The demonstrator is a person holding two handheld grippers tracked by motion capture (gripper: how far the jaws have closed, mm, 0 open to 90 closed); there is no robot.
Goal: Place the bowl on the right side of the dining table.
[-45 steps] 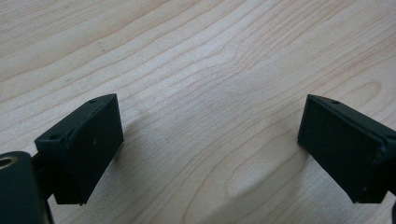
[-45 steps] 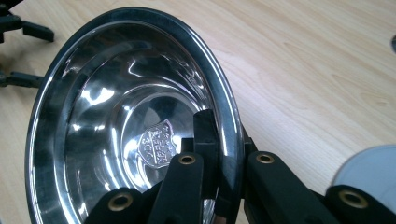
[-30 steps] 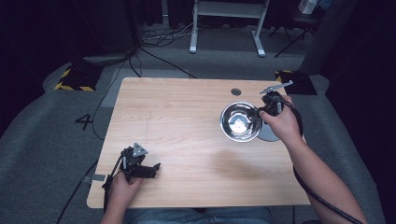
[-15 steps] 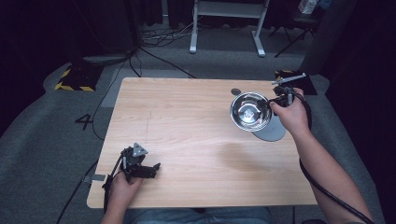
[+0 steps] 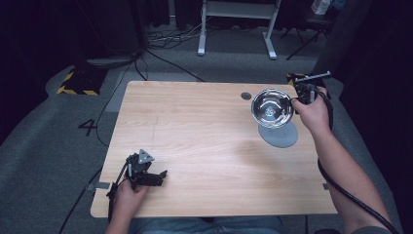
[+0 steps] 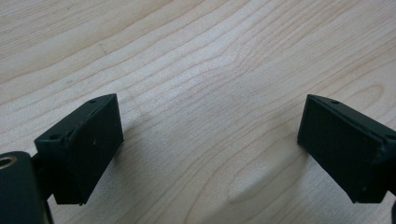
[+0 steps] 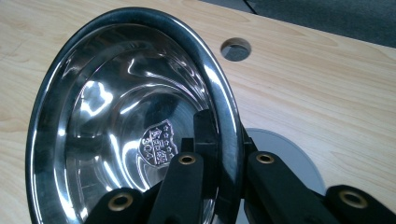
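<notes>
The right gripper (image 5: 295,100) pinches the rim of a shiny steel bowl (image 5: 272,107), one jaw inside and one outside, holding it tilted above the table's (image 5: 195,126) far right part, over a grey disc (image 5: 278,134) and near a round hole (image 5: 246,96). The left gripper (image 5: 155,178) rests at the near left edge, jaws spread wide over bare wood.

Dim surroundings, evenly lit table (image 5: 204,126) — glare on the steel bowl (image 7: 116,116).
</notes>
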